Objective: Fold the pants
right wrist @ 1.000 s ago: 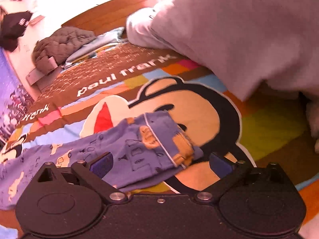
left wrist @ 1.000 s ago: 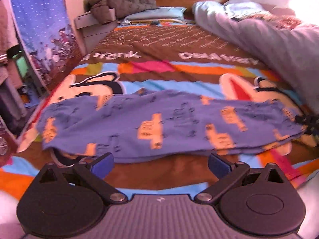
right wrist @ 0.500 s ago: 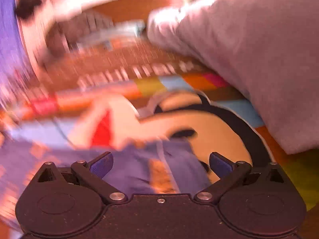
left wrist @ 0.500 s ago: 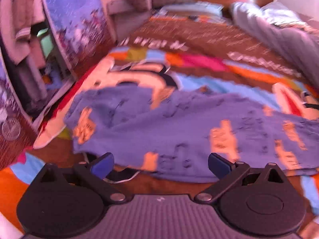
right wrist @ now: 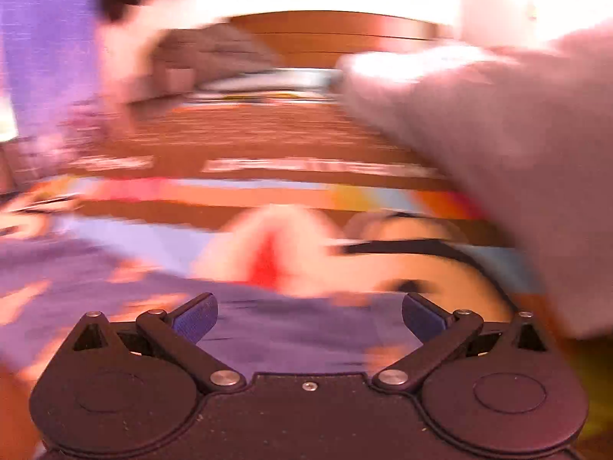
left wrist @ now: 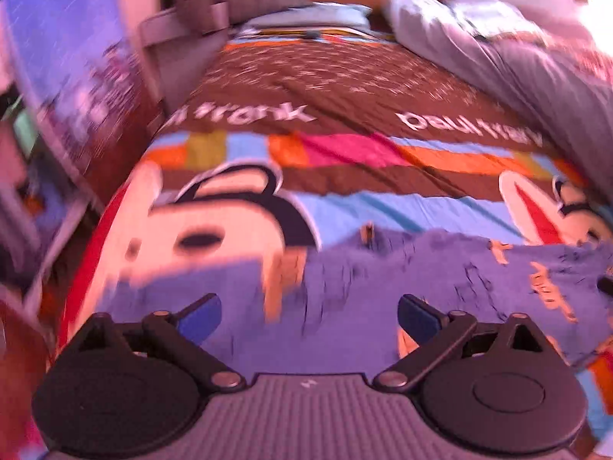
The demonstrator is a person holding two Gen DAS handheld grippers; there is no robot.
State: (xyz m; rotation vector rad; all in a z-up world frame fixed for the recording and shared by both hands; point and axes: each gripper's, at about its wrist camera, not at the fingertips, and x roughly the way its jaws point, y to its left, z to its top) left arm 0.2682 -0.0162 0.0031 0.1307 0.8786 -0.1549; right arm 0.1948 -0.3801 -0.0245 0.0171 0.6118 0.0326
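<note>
Purple pants (left wrist: 383, 287) with orange print are laid flat across the bedspread (left wrist: 345, 88). Left gripper (left wrist: 309, 312) is seen wide, its jaws closing, with pants fabric below and between the blue pads, not pinched. Right gripper (right wrist: 308, 316) is likewise spread wide above the pants (right wrist: 287, 329), nothing gripped; that view is heavily blurred.

Purple pants (left wrist: 440, 291) printed with orange shapes and dark line drawings, bedspread (left wrist: 345, 145) in brown, pink, orange and light-blue blocks with white lettering and cartoon monkey faces, pale grey blanket (left wrist: 536, 69), blue-padded black tools
</note>
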